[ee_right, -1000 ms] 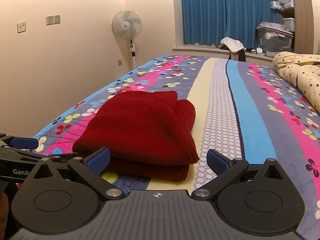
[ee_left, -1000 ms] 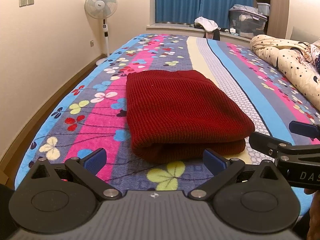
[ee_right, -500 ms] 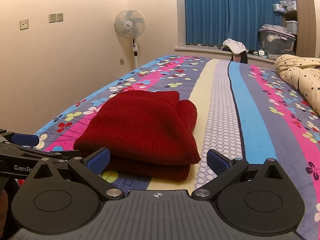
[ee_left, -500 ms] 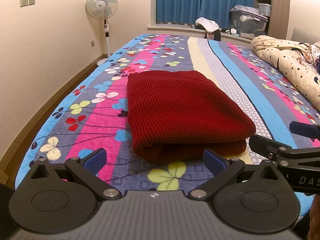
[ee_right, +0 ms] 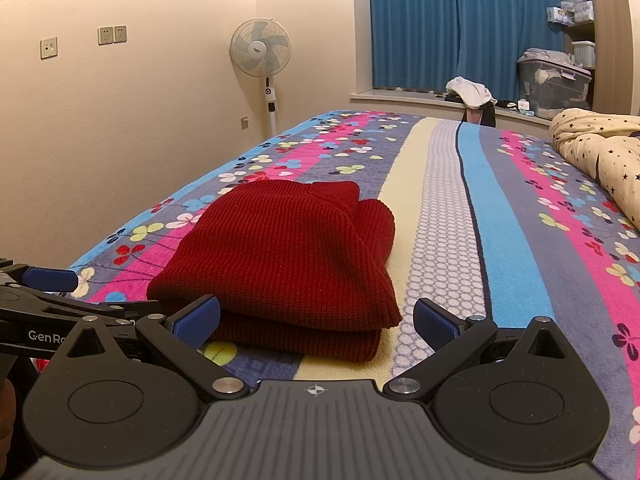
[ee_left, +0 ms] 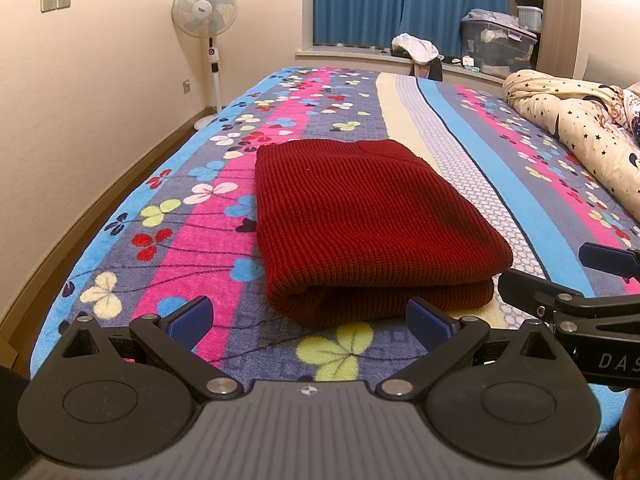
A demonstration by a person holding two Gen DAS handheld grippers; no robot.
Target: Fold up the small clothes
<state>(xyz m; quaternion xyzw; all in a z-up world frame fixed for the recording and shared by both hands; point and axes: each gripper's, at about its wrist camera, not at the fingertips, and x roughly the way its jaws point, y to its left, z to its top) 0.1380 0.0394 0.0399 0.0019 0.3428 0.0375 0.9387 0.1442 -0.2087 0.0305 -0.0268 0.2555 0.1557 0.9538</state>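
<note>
A dark red knitted garment (ee_left: 360, 224) lies folded into a thick rectangle on the flowered, striped bed cover (ee_left: 192, 240); the right wrist view shows it too (ee_right: 288, 252), with its folded layers stacked at the near edge. My left gripper (ee_left: 310, 322) hovers just short of that near edge, open and holding nothing. My right gripper (ee_right: 316, 322) is also open and empty, close to the garment's near right corner. Each gripper appears at the edge of the other's view.
A cream star-patterned quilt (ee_left: 576, 128) is bunched at the right side of the bed. A standing fan (ee_left: 206, 16) stands by the left wall. Blue curtains, a window sill with clothes and storage boxes (ee_left: 496, 44) lie beyond the bed's far end.
Both grippers have drawn back and risen slightly from the folded garment. The garment itself has not moved, and both stay open.
</note>
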